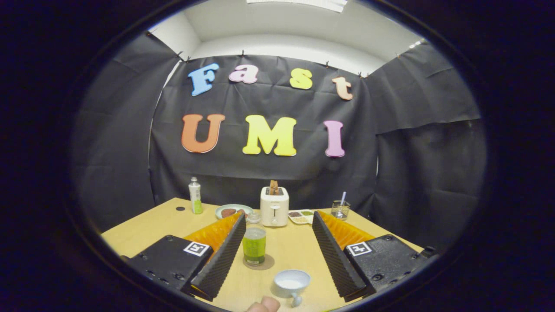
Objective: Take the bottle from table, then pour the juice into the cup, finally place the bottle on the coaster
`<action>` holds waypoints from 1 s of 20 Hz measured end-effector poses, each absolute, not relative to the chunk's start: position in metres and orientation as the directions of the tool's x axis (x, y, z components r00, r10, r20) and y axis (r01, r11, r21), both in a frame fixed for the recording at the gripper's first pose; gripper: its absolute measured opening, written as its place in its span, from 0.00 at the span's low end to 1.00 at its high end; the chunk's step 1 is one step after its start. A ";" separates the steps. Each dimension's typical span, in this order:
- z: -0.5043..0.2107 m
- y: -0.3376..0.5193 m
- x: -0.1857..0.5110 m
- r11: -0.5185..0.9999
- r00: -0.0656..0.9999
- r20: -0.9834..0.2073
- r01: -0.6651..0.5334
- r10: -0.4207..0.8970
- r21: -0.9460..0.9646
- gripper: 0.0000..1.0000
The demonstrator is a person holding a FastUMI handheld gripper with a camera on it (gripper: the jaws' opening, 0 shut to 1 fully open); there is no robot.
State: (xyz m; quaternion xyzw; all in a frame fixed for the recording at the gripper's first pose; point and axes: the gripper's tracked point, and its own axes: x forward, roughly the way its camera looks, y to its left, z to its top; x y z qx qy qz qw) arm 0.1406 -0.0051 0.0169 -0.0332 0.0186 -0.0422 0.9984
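While nothing is held by it, the gripper is kept wide open above the near edge of the table. Near the far left corner, a small dark spot and a tall bottle with a green bottom are seen. A plate is set beside a white toaster at the far edge, then a snack tray and a glass. Between the fingers, close to the left one, a bottle of green juice is stood on a round coaster. A white cup is seen nearer, at the near edge.
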 end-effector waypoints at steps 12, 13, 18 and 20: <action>0.026 -0.019 0.058 0.987 0.998 -0.056 0.001 -0.010 -0.161 1.00; 0.021 -0.010 0.056 0.987 0.996 -0.081 -0.037 0.024 -0.158 1.00; 0.008 0.005 0.046 0.981 0.983 -0.160 -0.115 0.090 -0.157 1.00; 0.010 0.004 0.044 0.983 0.985 -0.151 -0.108 0.086 -0.145 1.00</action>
